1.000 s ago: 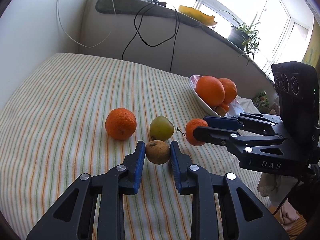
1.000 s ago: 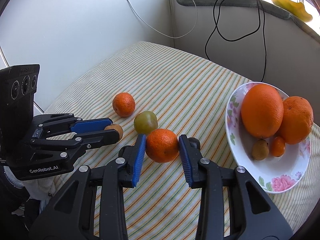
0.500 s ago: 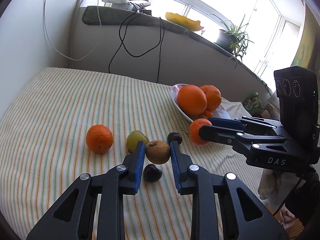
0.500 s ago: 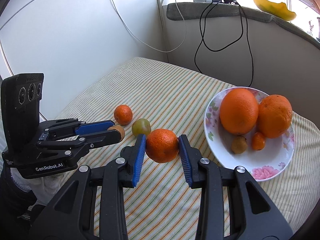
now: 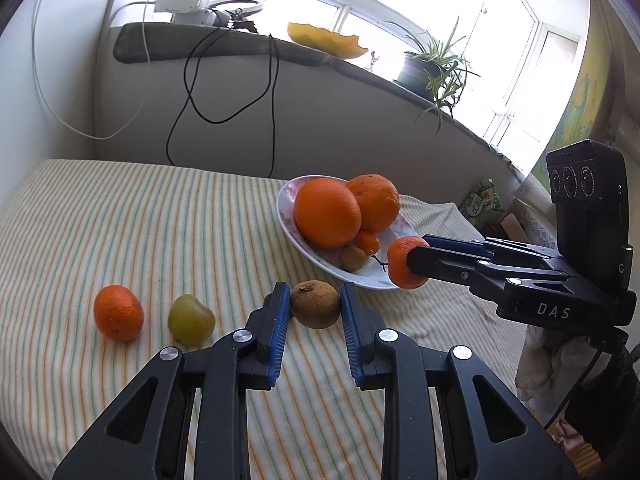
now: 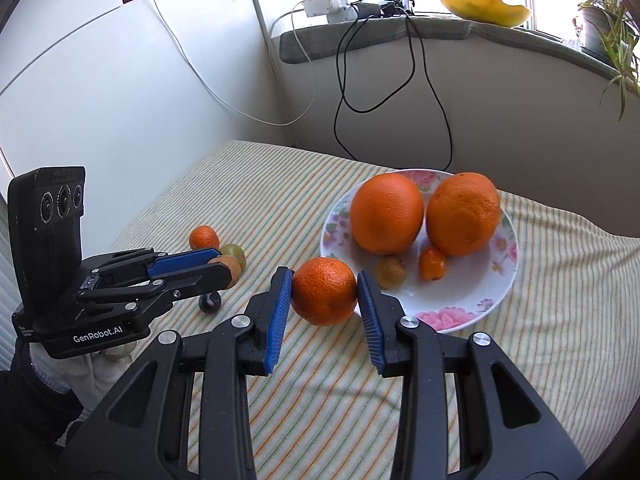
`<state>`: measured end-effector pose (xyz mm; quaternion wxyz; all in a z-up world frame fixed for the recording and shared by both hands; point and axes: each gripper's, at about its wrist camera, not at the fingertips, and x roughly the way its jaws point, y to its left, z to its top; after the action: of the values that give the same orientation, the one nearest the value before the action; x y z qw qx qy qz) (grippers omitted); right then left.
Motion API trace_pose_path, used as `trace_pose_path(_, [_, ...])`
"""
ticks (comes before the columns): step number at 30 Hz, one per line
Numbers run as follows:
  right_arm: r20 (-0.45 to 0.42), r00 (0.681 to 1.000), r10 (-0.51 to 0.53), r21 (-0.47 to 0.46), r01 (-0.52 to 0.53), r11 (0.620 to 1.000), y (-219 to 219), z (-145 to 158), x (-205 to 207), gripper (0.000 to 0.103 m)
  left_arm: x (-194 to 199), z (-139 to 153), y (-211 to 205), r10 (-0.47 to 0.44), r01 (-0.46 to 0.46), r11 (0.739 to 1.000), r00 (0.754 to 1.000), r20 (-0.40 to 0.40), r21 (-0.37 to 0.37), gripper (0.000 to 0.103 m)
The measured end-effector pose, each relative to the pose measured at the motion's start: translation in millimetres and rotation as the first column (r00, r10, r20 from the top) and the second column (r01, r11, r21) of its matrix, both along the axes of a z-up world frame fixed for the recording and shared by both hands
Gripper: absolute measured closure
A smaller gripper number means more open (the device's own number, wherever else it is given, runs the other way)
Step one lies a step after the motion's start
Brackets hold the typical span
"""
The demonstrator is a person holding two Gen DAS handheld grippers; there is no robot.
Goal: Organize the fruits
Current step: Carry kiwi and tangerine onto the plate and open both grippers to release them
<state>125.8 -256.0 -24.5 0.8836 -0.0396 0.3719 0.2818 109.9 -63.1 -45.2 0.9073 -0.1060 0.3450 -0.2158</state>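
My left gripper (image 5: 314,310) is shut on a small brown fruit (image 5: 315,304) and holds it above the striped cloth, short of the flowered bowl (image 5: 288,216). My right gripper (image 6: 325,294) is shut on a tangerine (image 6: 325,291) at the bowl's near rim (image 6: 464,322). The bowl holds two big oranges (image 6: 387,212), a small tangerine (image 6: 433,263) and a small brown fruit (image 6: 390,272). On the cloth lie a tangerine (image 5: 118,313), a green fruit (image 5: 190,319) and a dark fruit (image 6: 210,302).
The striped cloth (image 5: 140,220) covers the table. A wall stands behind with hanging cables (image 5: 224,92) and a sill with a plant (image 5: 432,68). The table drops off at the right, where boxes (image 5: 484,202) sit lower.
Both grippers have risen and moved towards the bowl with their fruits. The loose tangerine and green fruit now lie further left and behind.
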Motion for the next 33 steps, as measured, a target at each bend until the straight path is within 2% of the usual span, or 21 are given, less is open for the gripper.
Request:
trace_pose_path(18, [-0.019, 0.994, -0.111, -0.001, 0.111, 0.994, -57.2, -11.9, 25.3, 0.068, 16.1, -0.7, -55.2, -0.089, 0.089, 0.996, 0.996, 0.007, 0.031, 0.079])
trace_pose_path(33, [-0.037, 0.990, -0.134, 0.008, 0.134, 0.991, -73.8, -20.2, 47.1, 0.068, 33.3, -6.3, -88.3, -0.120, 0.120, 0.991, 0.993, -0.006, 0.056, 0.079])
